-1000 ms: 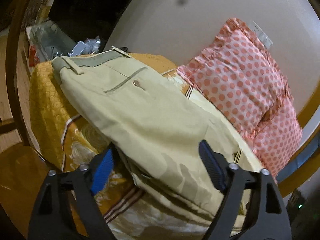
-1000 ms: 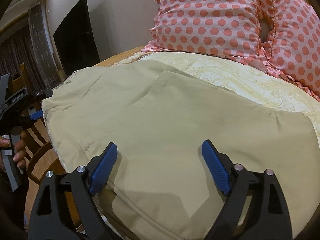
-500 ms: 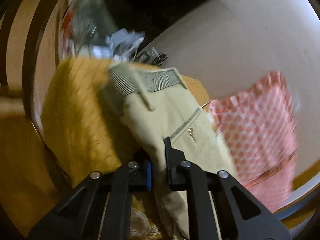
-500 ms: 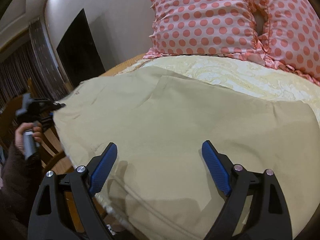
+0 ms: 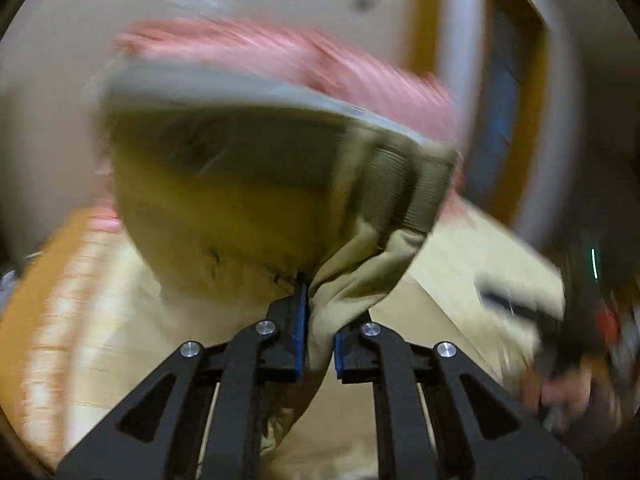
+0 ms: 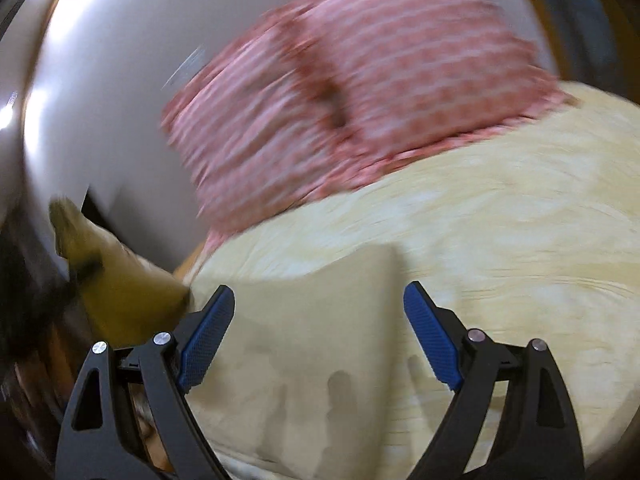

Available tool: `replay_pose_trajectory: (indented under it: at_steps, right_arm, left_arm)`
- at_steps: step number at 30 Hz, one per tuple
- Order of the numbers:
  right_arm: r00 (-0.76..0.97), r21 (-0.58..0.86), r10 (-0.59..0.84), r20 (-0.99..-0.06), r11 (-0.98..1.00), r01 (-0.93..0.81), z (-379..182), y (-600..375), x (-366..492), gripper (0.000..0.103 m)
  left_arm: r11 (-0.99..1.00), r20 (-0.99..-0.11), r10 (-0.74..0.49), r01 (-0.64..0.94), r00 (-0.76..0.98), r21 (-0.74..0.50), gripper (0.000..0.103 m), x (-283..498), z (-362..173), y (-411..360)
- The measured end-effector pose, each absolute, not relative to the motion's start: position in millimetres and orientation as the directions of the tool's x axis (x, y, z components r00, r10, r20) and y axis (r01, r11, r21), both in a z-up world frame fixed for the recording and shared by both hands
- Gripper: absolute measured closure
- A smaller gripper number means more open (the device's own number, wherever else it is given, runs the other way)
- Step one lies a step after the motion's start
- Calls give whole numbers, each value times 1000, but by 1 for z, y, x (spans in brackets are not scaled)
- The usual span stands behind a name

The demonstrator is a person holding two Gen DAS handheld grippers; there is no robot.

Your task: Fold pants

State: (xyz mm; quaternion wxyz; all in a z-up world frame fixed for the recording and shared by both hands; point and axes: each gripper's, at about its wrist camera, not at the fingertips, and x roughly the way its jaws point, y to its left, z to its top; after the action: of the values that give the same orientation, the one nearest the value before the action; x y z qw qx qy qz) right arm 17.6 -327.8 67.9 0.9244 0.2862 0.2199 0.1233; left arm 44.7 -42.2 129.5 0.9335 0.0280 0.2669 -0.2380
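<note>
Waist end of the pants lifted off the bed for a fold.

The left gripper [image 5: 318,344] is clamped on a bunch of the khaki pants [image 5: 240,200] near the ribbed waistband [image 5: 412,188], raised above the bed [image 6: 500,220]; the right gripper [image 6: 316,336] hangs with jaws spread over cloth lying flat. Through the blur, it seems soft, limp and light, best held at the thick waistband.

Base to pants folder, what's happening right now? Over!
Left gripper shut on pants, waistband end lifted. Right gripper open, hovering over the flat part. Pink pillows behind, nothing blocking.
</note>
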Motion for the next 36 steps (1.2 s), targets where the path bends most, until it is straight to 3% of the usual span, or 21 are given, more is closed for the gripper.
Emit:
replay_pose_trajectory:
  at_steps: [2,4,7,13,18,19,21,22,23,25,26,27,30,31,32,36]
  right_arm:
    - [877,634,347,-332,770,-65,62,-349,14,15]
    - [869,668,358,-341,743,-44,56,-361,15,15]
    - [852,692,391,-349,720,-48,51,-364,16,15]
    - [772,782,552,-315,612,-118,45,-353,39,15]
    - [712,743,551,-435,666,-62,35,-335,66,18]
    - [707,712,533,-464,700,-60,37,-329,68,18]
    - [690,681,523,-500,730,-60,37,-323,73,25]
    - [678,659,513,-526,750,-56,35,-320,77,27]
    - [676,634,497,-544,771,-56,34,-316,80,32]
    - [685,599,478,-550,797,-75,32,-312,82,36]
    - [683,585,474,-557,807,-82,31,-310,83,44]
    - [678,578,477,-559,811,-94,31,-308,83,49]
    - [678,572,490,-548,811,-124,28,-309,81,53]
    - [676,582,498,-543,804,-125,26,-312,82,53]
    - [675,588,507,-536,798,-132,25,-314,83,53]
    - [665,533,495,-560,829,-168,29,-306,89,53]
  left_arm:
    - [840,-612,-423,543,668,11,92,38,86,-89]
    - [805,-683,-425,593,594,14,92,35,54,-110]
    - [809,-657,-409,585,633,60,93,23,51,-113]
    - [796,-611,-467,605,638,23,95,-5,70,-108]
    - [774,-661,-470,633,584,9,93,-4,38,-130]
    - [775,-655,-485,632,579,-14,89,-5,42,-126]
    - [762,-649,-524,644,552,-67,63,-6,52,-114]
    - [765,-636,-536,638,555,-89,34,-8,60,-103]
    - [771,-596,-559,626,576,-118,24,-13,71,-85]
    - [778,-547,-584,607,600,-164,21,-9,90,-56]
    - [806,-531,-563,563,633,-184,18,-3,99,-32]
    - [838,-528,-526,512,667,-188,18,7,104,-15]
    - [923,-584,-384,291,715,-251,21,61,98,49]
    - [927,-616,-369,231,696,-294,28,79,91,67]
    - [923,-646,-368,181,668,-339,35,98,83,82]
    - [864,-698,-475,131,535,-487,39,149,52,105]
